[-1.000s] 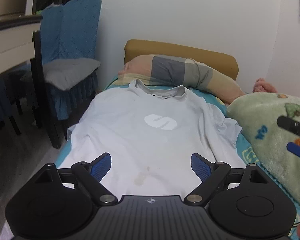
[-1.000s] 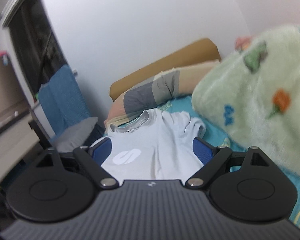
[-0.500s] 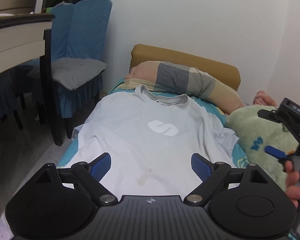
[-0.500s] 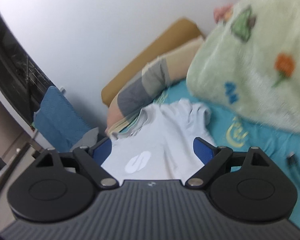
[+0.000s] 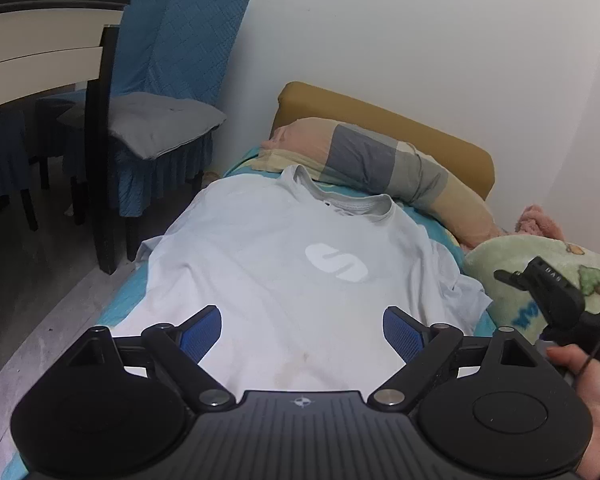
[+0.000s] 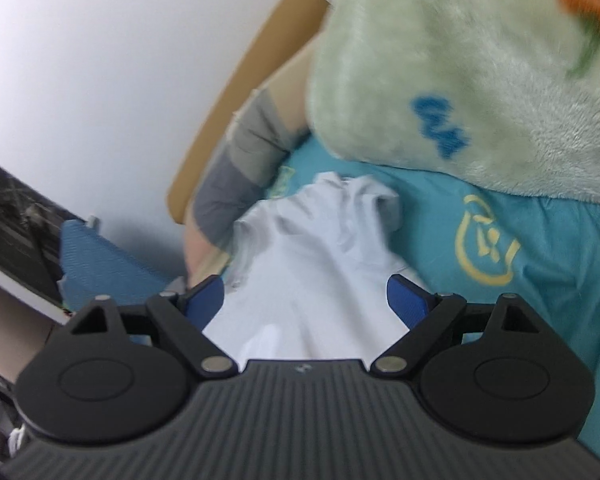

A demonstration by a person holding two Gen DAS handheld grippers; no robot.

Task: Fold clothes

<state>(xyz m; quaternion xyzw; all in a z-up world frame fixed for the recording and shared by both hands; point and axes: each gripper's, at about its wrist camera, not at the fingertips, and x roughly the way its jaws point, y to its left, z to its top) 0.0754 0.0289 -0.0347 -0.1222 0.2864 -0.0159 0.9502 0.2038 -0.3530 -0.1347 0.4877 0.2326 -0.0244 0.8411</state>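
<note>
Since the earlier picture, the right gripper (image 6: 305, 294) had tipped down toward the shirt's sleeve, and the left gripper (image 5: 302, 330) had come a bit closer over the bottom edge. The pale T-shirt (image 5: 284, 264) lay flat and face up in the middle of the frame on the blue bed sheet (image 6: 560, 240), likely spread out to be ready for folding. Both grippers had their fingers wide apart and held nothing. The fluffy green blanket (image 6: 480, 60) sat in the upper right, just beside the sleeve.
</note>
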